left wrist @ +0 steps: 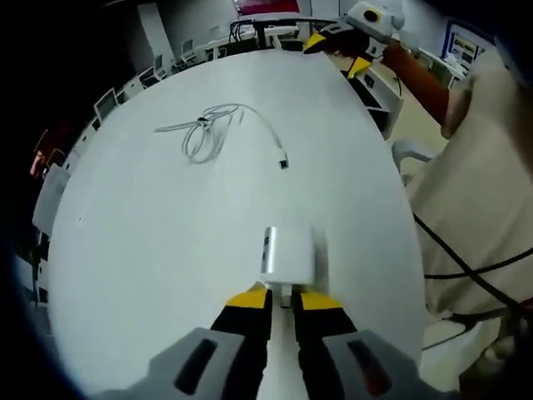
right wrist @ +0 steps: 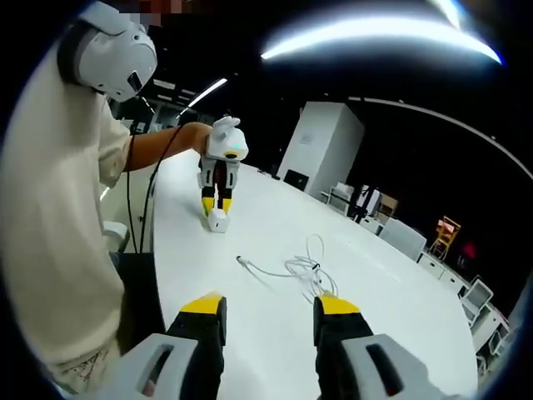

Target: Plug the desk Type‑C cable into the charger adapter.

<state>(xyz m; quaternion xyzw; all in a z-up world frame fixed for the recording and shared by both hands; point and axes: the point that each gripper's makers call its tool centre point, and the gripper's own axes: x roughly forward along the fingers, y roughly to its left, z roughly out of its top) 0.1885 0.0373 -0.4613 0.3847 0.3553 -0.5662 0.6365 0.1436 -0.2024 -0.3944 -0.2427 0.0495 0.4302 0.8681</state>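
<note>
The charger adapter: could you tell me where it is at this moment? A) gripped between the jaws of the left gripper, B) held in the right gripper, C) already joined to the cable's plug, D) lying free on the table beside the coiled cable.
A: in the left gripper view the left gripper is shut on the white charger adapter, while the cable lies apart on the table and the right gripper is open and holds nothing.

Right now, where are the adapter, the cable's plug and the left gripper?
adapter (left wrist: 289,253), left gripper view, on its white top face.
plug (left wrist: 283,163), left gripper view, on the cable's free tip.
left gripper (right wrist: 216,200), right gripper view, between its yellow tips above the adapter.
</note>
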